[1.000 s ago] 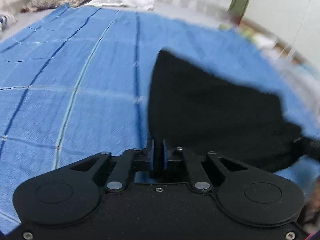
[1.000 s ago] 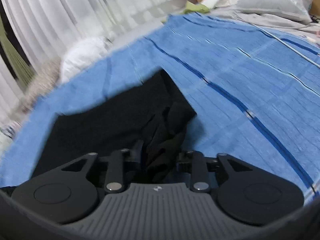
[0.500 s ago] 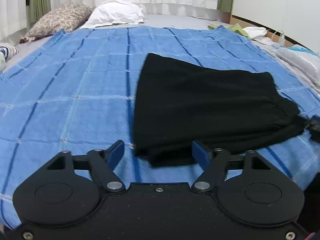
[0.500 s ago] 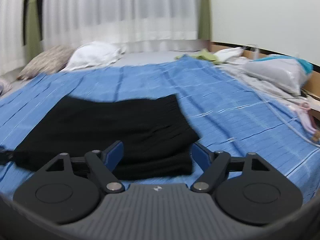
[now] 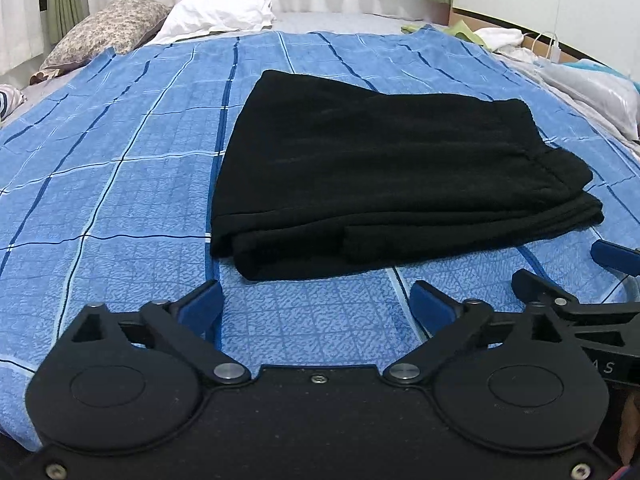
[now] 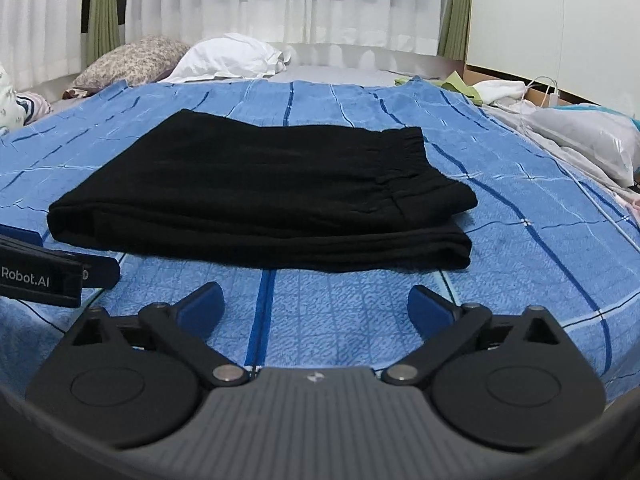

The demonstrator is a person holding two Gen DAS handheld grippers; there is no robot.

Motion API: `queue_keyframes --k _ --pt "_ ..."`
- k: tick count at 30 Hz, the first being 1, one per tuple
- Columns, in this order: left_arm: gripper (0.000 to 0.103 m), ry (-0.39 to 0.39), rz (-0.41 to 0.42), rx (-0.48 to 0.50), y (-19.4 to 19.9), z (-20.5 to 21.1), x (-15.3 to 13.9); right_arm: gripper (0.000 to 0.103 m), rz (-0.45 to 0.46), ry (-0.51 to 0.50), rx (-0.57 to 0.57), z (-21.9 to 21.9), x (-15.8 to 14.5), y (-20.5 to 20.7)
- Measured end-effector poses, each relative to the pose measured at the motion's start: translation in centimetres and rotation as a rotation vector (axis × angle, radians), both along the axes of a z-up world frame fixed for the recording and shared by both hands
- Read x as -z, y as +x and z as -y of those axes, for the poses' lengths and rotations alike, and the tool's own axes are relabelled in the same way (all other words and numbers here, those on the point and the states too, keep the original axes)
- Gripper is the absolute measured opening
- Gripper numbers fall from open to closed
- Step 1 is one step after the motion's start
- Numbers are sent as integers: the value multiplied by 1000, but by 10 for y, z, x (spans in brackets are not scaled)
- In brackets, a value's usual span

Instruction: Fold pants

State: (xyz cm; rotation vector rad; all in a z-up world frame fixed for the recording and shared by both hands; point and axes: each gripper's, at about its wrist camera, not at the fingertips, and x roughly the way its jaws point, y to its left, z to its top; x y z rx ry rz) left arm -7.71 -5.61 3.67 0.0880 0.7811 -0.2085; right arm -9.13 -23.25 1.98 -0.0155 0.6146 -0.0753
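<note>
Both tongs are spread wide and hold nothing: the left tongs [image 5: 316,304] and the right tongs [image 6: 316,304] hover just in front of the pants [image 5: 384,172], apart from them. The black pants [image 6: 260,196] lie folded in layers on the blue blanket [image 5: 120,184], their waistband on the right. Behind the pants, 2 pillows [image 6: 228,58] lie near the curtain [image 6: 260,0].

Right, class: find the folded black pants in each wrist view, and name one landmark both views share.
Left wrist: pants centre, slightly right, on the blue blanket.
Right wrist: pants centre, slightly left, on the same blanket.
Shared landmark: white pillow at the far end, left of centre.
</note>
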Motion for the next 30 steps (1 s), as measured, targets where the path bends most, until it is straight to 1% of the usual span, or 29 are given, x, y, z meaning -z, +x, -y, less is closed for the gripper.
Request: queue_keyframes --k 4,8,12,15,19,30 --pt "103 0 17 4 2 -2 4 103 11 6 9 0 3 0" --pt "103 -6 33 4 4 -5 7 103 15 -5 -1 0 6 2" --pt "103 -9 49 -6 5 -5 9 103 13 10 -13 3 7 4" --pt "103 -7 51 -6 7 -6 11 103 -2 5 -26 3 7 9" --pt "103 -12 50 2 8 -7 12 103 -25 23 -48 9 6 16" --pt "103 -13 51 -7 12 -8 14 103 -18 17 -52 8 7 14"
